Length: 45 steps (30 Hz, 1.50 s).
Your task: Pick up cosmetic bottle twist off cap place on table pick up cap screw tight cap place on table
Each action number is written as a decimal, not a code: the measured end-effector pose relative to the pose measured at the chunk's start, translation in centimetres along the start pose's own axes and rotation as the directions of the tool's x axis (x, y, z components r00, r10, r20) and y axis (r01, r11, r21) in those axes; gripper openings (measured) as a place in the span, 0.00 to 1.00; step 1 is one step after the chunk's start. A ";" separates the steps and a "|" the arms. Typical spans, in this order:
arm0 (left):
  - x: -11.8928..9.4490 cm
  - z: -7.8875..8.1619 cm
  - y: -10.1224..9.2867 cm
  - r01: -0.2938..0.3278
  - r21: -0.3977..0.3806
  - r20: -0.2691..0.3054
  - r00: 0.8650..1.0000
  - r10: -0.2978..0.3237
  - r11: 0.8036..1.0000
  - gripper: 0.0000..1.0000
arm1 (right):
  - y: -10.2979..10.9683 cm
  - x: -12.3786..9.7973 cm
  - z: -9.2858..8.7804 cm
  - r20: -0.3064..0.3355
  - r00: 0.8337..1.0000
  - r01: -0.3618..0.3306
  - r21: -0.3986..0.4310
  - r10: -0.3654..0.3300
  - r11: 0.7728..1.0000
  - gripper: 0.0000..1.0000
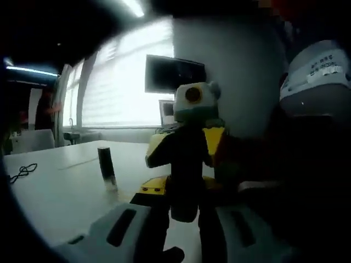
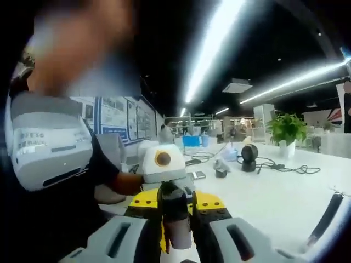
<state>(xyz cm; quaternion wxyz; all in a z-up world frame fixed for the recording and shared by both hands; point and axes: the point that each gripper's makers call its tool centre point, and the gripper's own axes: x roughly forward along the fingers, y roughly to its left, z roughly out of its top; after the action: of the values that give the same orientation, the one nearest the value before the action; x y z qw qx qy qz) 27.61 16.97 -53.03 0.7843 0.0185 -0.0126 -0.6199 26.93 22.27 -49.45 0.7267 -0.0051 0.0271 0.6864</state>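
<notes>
The cosmetic bottle is a small greyish cylinder held in the air between both grippers, which face each other. My right gripper is shut on its near end. My left gripper, yellow with a white box, meets it from the far side. In the left gripper view the bottle looks dark. My left gripper is shut on it, with the right gripper clamped on the opposite end. I cannot tell which end carries the cap. A dark upright cylinder stands on the white table.
A person in dark clothes stands close behind the grippers. On the table lie cables, a round dark device and a potted plant. A monitor hangs on the wall beside bright windows. A cable lies at the table's left.
</notes>
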 end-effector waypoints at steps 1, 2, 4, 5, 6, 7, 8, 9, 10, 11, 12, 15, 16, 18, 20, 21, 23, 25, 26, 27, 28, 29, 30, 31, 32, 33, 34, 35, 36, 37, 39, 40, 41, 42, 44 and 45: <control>0.0 0.0 0.0 -0.002 0.003 0.001 1.000 0.002 1.000 0.09 | 0.1 0.0 0.0 -0.003 1.000 -0.006 -0.005 0.006 1.000 0.14; 0.0 0.1 -0.1 0.002 0.003 0.004 1.000 -0.002 1.000 0.08 | 0.7 0.2 0.0 -0.022 0.999 -0.032 -0.035 0.031 0.999 0.13; 0.1 0.1 -0.3 0.009 0.005 -0.002 1.000 -0.009 1.000 0.08 | 0.7 0.2 0.0 -0.034 0.999 -0.036 -0.071 0.034 0.997 0.13; 0.0 -0.1 -0.4 0.020 -0.009 -0.018 1.000 -0.020 1.000 0.08 | 0.9 0.1 -0.2 -0.052 0.998 -0.044 -0.083 0.040 0.996 0.12; 0.1 -0.2 -0.4 0.013 0.014 -0.024 1.000 -0.013 1.000 0.08 | 0.9 0.1 -0.2 -0.054 0.998 -0.042 -0.084 0.038 0.996 0.12; 0.1 -0.2 -0.5 0.016 0.005 -0.027 1.000 -0.016 1.000 0.08 | 0.9 0.0 -0.2 -0.062 0.997 -0.046 -0.087 0.040 0.995 0.12; 0.1 -0.3 -0.5 0.018 0.001 -0.032 0.999 -0.018 1.000 0.08 | 0.9 0.0 -0.3 -0.069 0.997 -0.048 -0.090 0.041 0.995 0.11; 0.2 -0.4 -0.4 0.009 0.015 -0.038 0.999 -0.008 1.000 0.08 | 0.9 -0.1 -0.4 -0.069 0.997 -0.043 -0.110 0.035 0.993 0.11; 0.2 -0.4 -0.4 0.009 0.018 -0.043 0.999 -0.008 1.000 0.08 | 0.9 -0.1 -0.5 -0.069 0.997 -0.042 -0.109 0.035 0.993 0.11; 0.2 -0.5 -0.4 0.003 0.027 -0.048 0.999 -0.002 1.000 0.08 | 0.9 -0.2 -0.4 -0.059 0.998 -0.033 -0.125 0.026 0.992 0.10; 0.2 -0.5 -0.5 0.000 0.032 -0.048 0.999 0.002 0.999 0.08 | 1.0 -0.3 -0.5 -0.054 0.998 -0.031 -0.131 0.024 0.991 0.10; 0.3 -0.4 -0.5 -0.010 0.039 -0.051 0.999 0.012 0.999 0.08 | 1.0 -0.4 -0.3 -0.041 0.999 -0.014 -0.151 0.007 0.988 0.09; 0.3 -0.4 -0.5 -0.012 0.042 -0.053 0.999 0.014 0.999 0.08 | 1.0 -0.4 -0.3 -0.034 0.999 -0.005 -0.156 -0.001 0.988 0.08; 0.4 -0.2 -0.4 -0.023 0.056 -0.056 0.998 0.026 0.998 0.08 | 1.0 -0.6 -0.1 -0.029 1.000 0.004 -0.164 -0.009 0.986 0.08; 0.4 0.0 -0.2 -0.038 0.062 -0.052 0.998 0.041 0.997 0.08 | 0.8 -0.6 0.1 -0.017 0.999 0.027 -0.171 -0.031 0.985 0.07; 0.4 0.0 -0.2 -0.039 0.060 -0.055 0.998 0.042 0.997 0.08 | 0.9 -0.7 0.2 -0.016 0.999 0.031 -0.173 -0.034 0.984 0.07; 0.4 0.1 0.2 -0.063 0.073 -0.060 0.996 0.068 0.995 0.08 | 0.5 -0.7 0.2 -0.010 0.998 0.057 -0.180 -0.060 0.982 0.06; 0.4 0.1 0.4 -0.080 0.082 -0.064 0.994 0.085 0.993 0.08 | 0.4 -0.7 0.2 -0.001 0.997 0.078 -0.184 -0.080 0.980 0.05; 0.4 0.1 0.4 -0.083 0.083 -0.064 0.994 0.089 0.993 0.08 | 0.4 -0.7 0.2 -0.001 0.996 0.083 -0.186 -0.084 0.979 0.05; 0.4 0.0 0.5 -0.089 0.081 -0.065 0.993 0.095 0.993 0.07 | 0.2 -0.7 0.3 0.006 0.995 0.100 -0.188 -0.101 0.977 0.04; 0.4 0.1 0.7 -0.108 0.088 -0.066 0.991 0.114 0.990 0.07 | 0.2 -0.7 0.2 0.008 0.994 0.107 -0.187 -0.107 0.977 0.04; 0.4 0.0 0.6 -0.108 0.087 -0.069 0.991 0.114 0.990 0.07 | 0.1 -0.7 0.2 0.007 0.994 0.107 -0.188 -0.108 0.976 0.04; 0.4 0.1 0.9 -0.123 0.078 -0.060 0.990 0.128 0.989 0.07 | -0.1 -0.7 0.3 0.014 0.992 0.124 -0.184 -0.124 0.975 0.04; 0.3 0.0 0.9 -0.126 0.078 -0.063 0.989 0.131 0.989 0.07 | -0.1 -0.7 0.2 0.013 0.992 0.128 -0.187 -0.128 0.974 0.04; 0.3 0.0 0.9 -0.128 0.082 -0.066 0.989 0.134 0.988 0.07 | -0.1 -0.7 0.1 0.011 0.991 0.134 -0.188 -0.135 0.973 0.04; 0.3 0.0 1.0 -0.138 0.082 -0.064 0.988 0.144 0.987 0.07 | -0.2 -0.7 0.2 0.018 0.989 0.145 -0.185 -0.144 0.972 0.04; 0.4 -0.2 0.7 -0.128 0.085 -0.079 0.988 0.135 0.988 0.07 | 0.0 -0.7 0.0 0.006 0.991 0.129 -0.184 -0.131 0.974 0.04; 0.4 -0.3 0.6 -0.119 0.091 -0.084 0.988 0.127 0.989 0.07 | 0.0 -0.8 -0.1 -0.002 0.992 0.123 -0.185 -0.126 0.975 0.04; 0.5 -0.4 0.6 -0.115 0.099 -0.086 0.989 0.124 0.988 0.07 | 0.1 -0.8 -0.3 -0.006 0.992 0.125 -0.191 -0.129 0.974 0.05; 0.5 -0.9 -0.3 -0.060 0.090 -0.106 0.992 0.069 0.994 0.07 | 0.7 -0.8 -0.7 -0.032 0.996 0.081 -0.178 -0.088 0.981 0.07; 0.5 -0.6 0.3 -0.086 0.090 -0.091 0.991 0.094 0.992 0.08 | 0.4 -0.9 -0.4 -0.012 0.994 0.102 -0.164 -0.106 0.981 0.09; 0.6 -0.8 -0.4 -0.041 0.074 -0.107 0.993 0.049 0.996 0.08 | 0.6 -0.9 -0.7 -0.029 0.995 0.085 -0.157 -0.091 0.984 0.09; 0.7 -0.7 0.0 -0.064 0.099 -0.101 0.992 0.074 0.993 0.08 | 0.5 -0.9 -0.6 -0.024 0.995 0.092 -0.161 -0.097 0.983 0.10; 0.7 -0.9 -0.2 -0.043 0.091 -0.114 0.992 0.054 0.995 0.08 | 0.7 -0.9 -0.7 -0.033 0.996 0.082 -0.166 -0.088 0.983 0.10; 0.8 -0.9 -0.4 -0.037 0.099 -0.112 0.992 0.049 0.994 0.08 | 0.8 -0.9 -0.7 -0.038 0.996 0.068 -0.163 -0.075 0.984 0.11; 0.8 -1.0 -0.6 -0.018 0.089 -0.121 0.992 0.029 0.996 0.08 | 0.9 -0.9 -0.9 -0.047 0.998 0.045 -0.154 -0.053 0.987 0.11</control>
<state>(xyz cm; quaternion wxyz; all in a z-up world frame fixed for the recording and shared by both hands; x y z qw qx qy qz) 27.23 16.04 -54.03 0.7892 0.0909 0.0080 -0.6073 25.92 21.43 -50.25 0.7398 -0.0789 -0.0075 0.6681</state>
